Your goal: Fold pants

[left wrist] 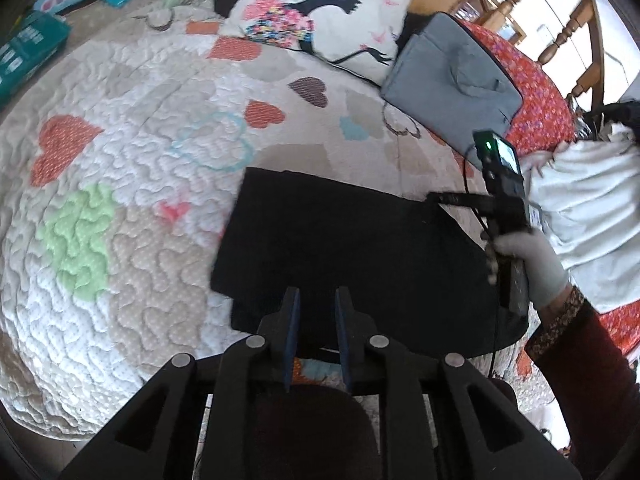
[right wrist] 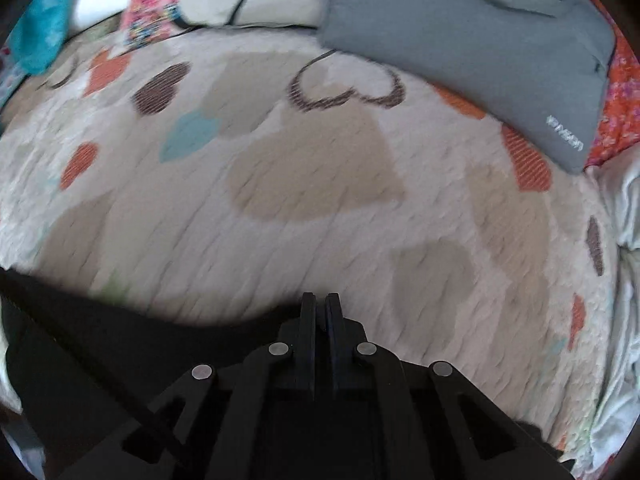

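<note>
My bed's heart-patterned quilt (left wrist: 132,168), folded black pants (left wrist: 340,248) lying flat on it, printed pillow (left wrist: 320,12) and grey bag (left wrist: 452,72) at the far side, white cloth (left wrist: 592,216) beside them

Left gripper (left wrist: 317,304) jaws apart above folded black pants (left wrist: 352,248) on heart-print quilt (left wrist: 120,184).

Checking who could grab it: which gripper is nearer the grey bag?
Right. The right gripper points toward the grey bag; the left gripper hovers over the black pants, farther away.
</note>
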Motion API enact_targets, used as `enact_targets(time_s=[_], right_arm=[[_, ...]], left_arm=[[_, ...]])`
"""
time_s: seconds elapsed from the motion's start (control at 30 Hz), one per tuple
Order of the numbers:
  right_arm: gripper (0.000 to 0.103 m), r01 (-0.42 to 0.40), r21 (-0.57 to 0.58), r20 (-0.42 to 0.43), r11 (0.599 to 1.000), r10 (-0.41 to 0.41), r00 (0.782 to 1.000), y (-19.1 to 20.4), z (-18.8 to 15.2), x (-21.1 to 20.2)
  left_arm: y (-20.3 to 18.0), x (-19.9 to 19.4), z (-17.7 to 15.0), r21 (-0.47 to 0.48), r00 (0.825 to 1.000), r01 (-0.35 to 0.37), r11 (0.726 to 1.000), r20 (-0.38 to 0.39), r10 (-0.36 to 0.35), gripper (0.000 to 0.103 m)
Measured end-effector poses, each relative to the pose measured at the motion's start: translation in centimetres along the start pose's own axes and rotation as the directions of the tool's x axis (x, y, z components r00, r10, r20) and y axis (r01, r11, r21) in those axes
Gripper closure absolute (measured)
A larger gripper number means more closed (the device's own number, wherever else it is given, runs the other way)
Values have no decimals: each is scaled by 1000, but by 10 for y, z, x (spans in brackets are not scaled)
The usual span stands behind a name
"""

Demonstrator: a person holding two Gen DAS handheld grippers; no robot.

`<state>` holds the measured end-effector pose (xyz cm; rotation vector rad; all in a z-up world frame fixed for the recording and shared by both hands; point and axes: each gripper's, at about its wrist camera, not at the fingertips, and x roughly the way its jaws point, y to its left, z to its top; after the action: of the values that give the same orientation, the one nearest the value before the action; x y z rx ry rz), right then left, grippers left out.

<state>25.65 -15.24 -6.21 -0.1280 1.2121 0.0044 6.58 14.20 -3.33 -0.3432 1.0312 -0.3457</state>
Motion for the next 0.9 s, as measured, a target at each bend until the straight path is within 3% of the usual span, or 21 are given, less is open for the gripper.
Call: enact_targets(time_s=[0.1,0.2,0.3,0.4,0.43,0.47,0.53,0.57,0.6,0.7,0.83,0.9], right_arm=[[97,-78,73,53,994,74,996,-14,-4,-23],[92,-177,108,153,978,159,975,-29,-27,-68],[75,-291,138,263,947,248,932,-50,-66,-115],[46,-431,201,418,880,321,850,-82,-120,-155],[25,-466,233,458,854,326,827,-89,-136,-162],[12,-537,285,498,794,356,791,-105,-159,-165],[9,-647,343,485,681,461,743,-121,-185,-154],[10,-706,381,473,597,531,703,-131,-207,-145],[11,-723,398,480,565,544,689,-137,-224,-143],[13,-692,449,498,566,484,719,-158,-275,-146],[15,-640,578,502,505,399,768,-203,-352,-141],[16,-628,621,506,469,372,778,-222,-376,-137]], left_arm=[[-16,-6,-5,54,1000,-12,998,20,11,80],[-26,-8,-8,83,1000,-8,996,23,7,74],[-39,-9,-10,108,1000,-6,994,22,4,74],[-57,-15,-12,138,999,9,990,30,-13,71],[-64,-17,-13,150,999,12,989,35,-18,67],[-69,-18,-14,159,999,16,987,38,-22,65],[-85,-22,-17,186,999,22,982,36,-29,64],[-92,-23,-18,196,999,22,980,35,-29,64],[-99,-26,-19,208,999,23,978,37,-31,63],[-115,-32,-24,237,999,18,971,42,-28,55],[-139,-28,-29,287,1000,8,958,19,-14,54],[-154,-20,-30,316,1000,9,949,-1,-9,54]])
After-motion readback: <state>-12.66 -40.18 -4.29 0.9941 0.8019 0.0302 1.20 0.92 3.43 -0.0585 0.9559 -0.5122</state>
